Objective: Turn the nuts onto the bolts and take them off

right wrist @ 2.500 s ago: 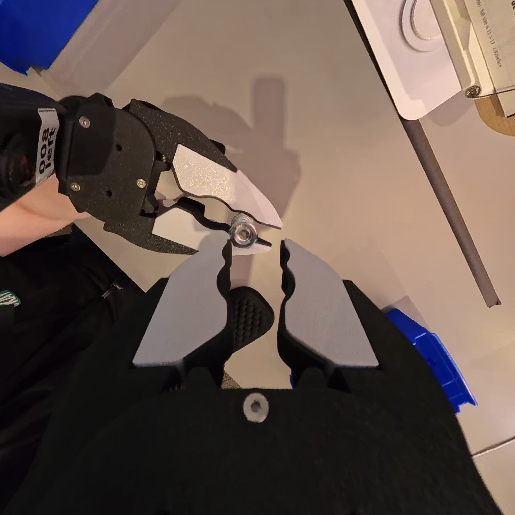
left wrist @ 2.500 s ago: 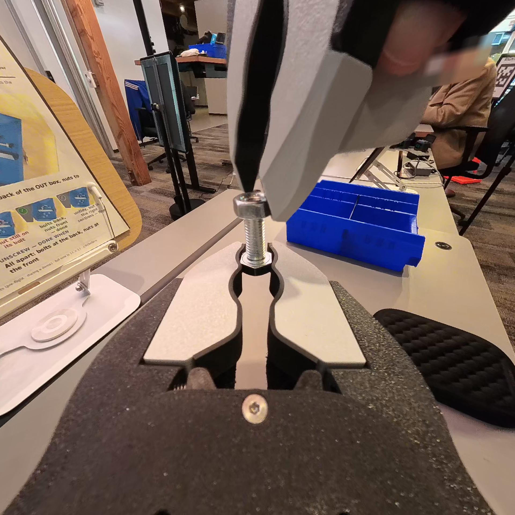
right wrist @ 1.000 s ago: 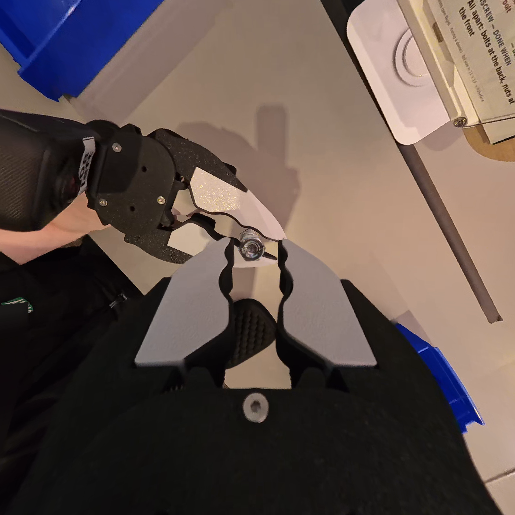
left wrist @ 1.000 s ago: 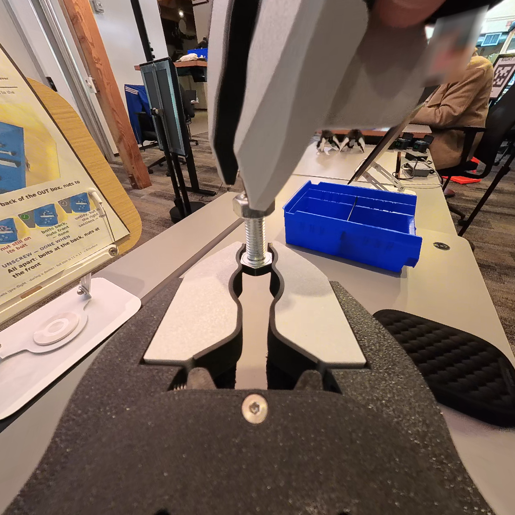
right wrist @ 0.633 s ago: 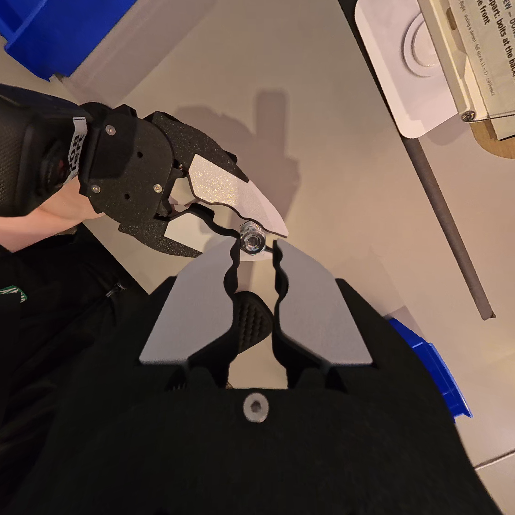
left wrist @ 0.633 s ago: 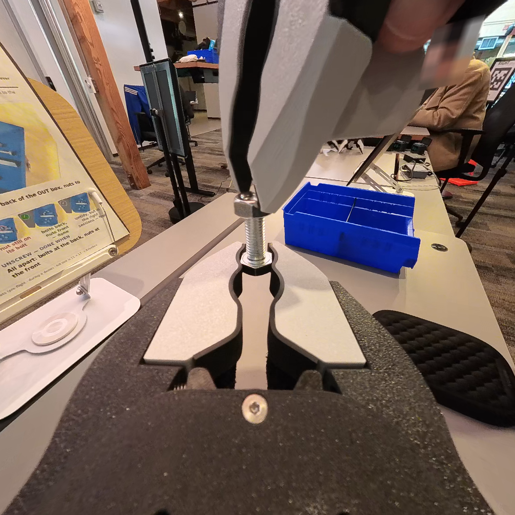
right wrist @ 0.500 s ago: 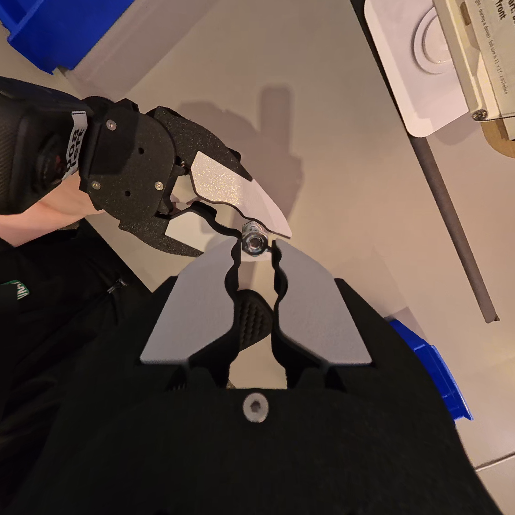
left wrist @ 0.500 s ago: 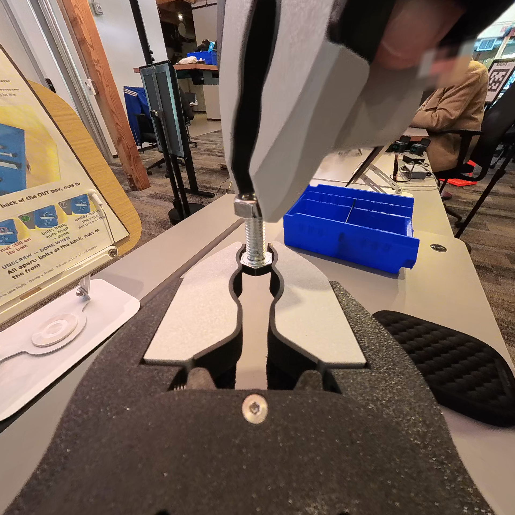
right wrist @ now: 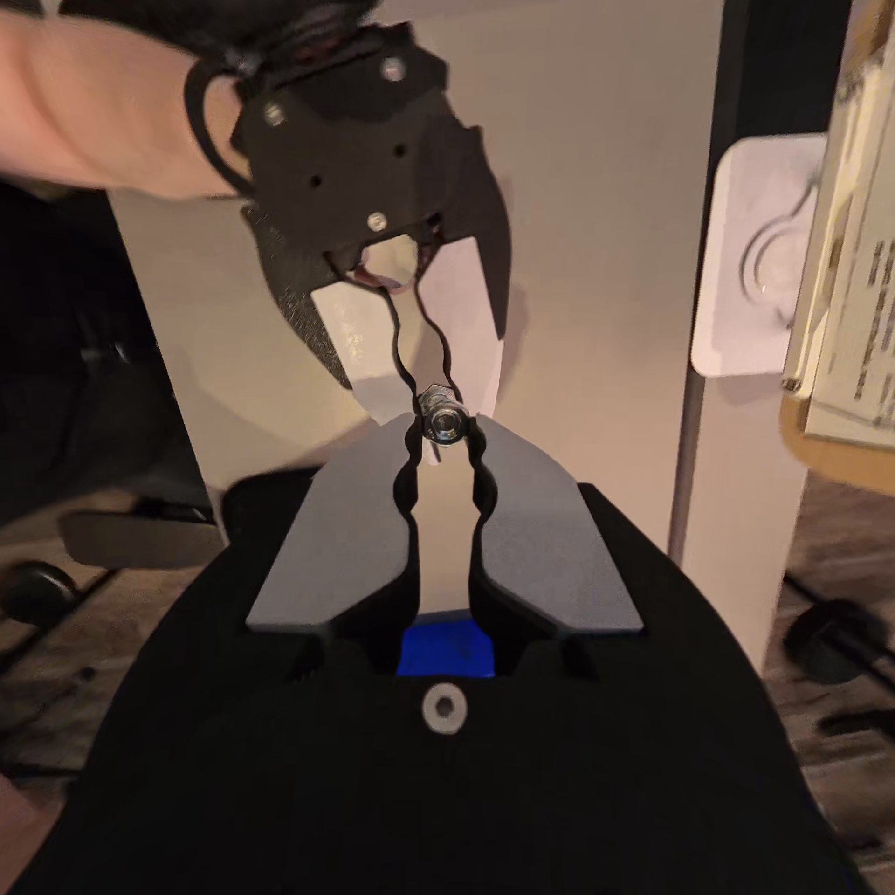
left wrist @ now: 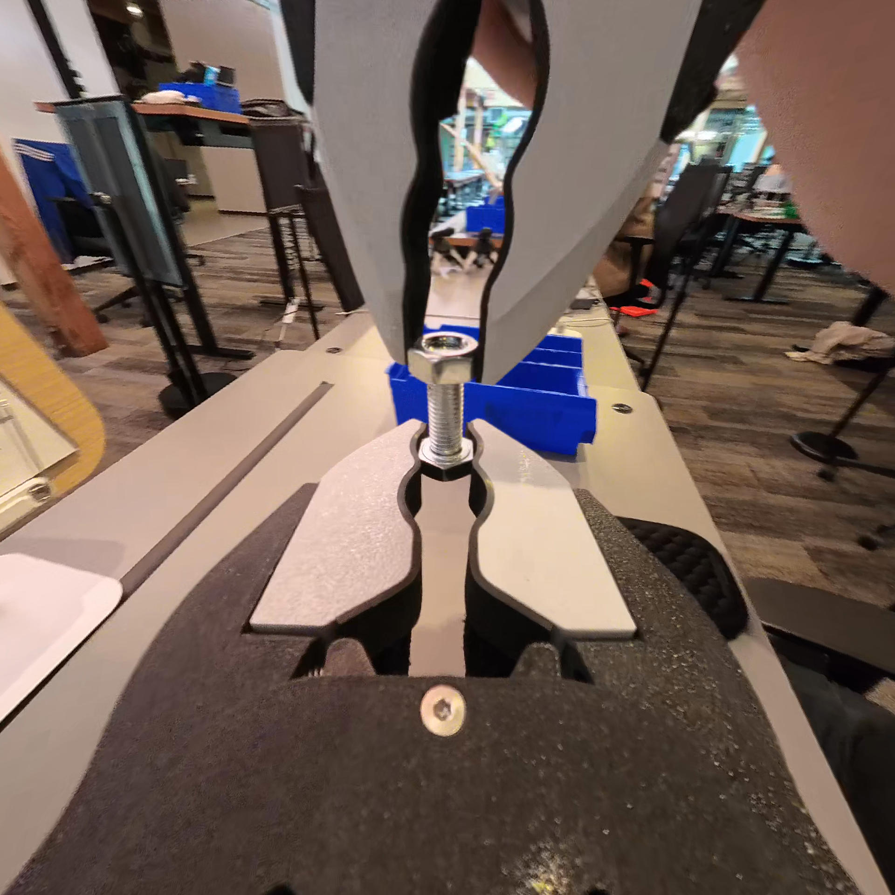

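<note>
Presently the upright silver threaded bolt (left wrist: pixel 444 416) is clamped at its head by the left gripper (left wrist: pixel 444 460) | silver hex nut (left wrist: pixel 443 364) at bolt tip is pinched by the right gripper (right wrist: pixel 443 428) | threading or removal judged unfinished.

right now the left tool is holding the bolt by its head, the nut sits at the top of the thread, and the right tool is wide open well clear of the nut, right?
Not quite: the right tool is shut on the nut, as the left wrist view shows. The left tool does hold the bolt by its head.
</note>
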Available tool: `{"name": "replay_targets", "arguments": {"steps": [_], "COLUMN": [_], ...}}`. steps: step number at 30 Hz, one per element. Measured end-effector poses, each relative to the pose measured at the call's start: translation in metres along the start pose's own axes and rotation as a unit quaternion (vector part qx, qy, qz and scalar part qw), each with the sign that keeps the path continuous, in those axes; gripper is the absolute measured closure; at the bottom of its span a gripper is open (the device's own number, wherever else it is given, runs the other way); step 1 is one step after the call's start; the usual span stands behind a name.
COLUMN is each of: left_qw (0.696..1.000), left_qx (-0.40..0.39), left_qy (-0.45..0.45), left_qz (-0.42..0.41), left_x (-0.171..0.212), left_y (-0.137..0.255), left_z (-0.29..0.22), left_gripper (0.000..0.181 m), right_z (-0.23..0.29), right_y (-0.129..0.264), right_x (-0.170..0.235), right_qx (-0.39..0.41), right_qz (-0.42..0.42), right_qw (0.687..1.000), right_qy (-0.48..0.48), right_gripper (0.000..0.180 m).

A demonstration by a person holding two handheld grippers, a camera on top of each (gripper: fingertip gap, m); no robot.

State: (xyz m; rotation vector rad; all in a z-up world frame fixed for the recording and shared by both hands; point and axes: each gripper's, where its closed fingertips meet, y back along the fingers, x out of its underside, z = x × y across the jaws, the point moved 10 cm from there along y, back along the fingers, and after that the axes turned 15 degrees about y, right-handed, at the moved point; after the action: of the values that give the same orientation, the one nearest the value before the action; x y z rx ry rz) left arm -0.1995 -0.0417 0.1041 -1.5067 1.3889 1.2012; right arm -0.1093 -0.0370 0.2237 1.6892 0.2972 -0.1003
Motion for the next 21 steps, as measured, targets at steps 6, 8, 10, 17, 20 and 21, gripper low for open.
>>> {"name": "replay_targets", "arguments": {"steps": [6,8,10,17,20,21], "left_qw": [0.999,0.999,1.000,0.995,0.993,0.993], "left_qx": [0.043,0.035,0.020,-0.093,-0.111,-0.115], "left_qy": [0.004,0.003,0.004,-0.005,0.001,0.002], "left_qz": [0.008,0.003,-0.004,-0.031,-0.034,-0.034], "left_x": [0.001,0.000,-0.001,-0.004,-0.004,-0.004], "left_y": [-0.002,-0.002,-0.002,0.002,0.001,0.001], "left_z": [-0.005,-0.006,-0.005,0.001,0.002,0.003], "left_gripper": [0.166,0.166,0.166,0.166,0.166,0.166], "right_z": [0.009,0.010,0.009,-0.005,-0.006,-0.006], "right_y": [0.003,0.003,0.006,0.018,0.010,0.009], "right_x": [0.005,0.006,0.006,-0.002,-0.004,-0.005], "right_qx": [-0.012,-0.008,0.000,0.075,0.105,0.114], "right_qz": [-0.016,-0.016,-0.023,-0.081,-0.024,-0.018], "right_qw": [0.999,1.000,1.000,0.966,0.963,0.962], "right_qy": [0.035,0.024,0.003,-0.235,-0.246,-0.249], "right_gripper": [0.162,0.155,0.148,0.144,0.136,0.137]}}
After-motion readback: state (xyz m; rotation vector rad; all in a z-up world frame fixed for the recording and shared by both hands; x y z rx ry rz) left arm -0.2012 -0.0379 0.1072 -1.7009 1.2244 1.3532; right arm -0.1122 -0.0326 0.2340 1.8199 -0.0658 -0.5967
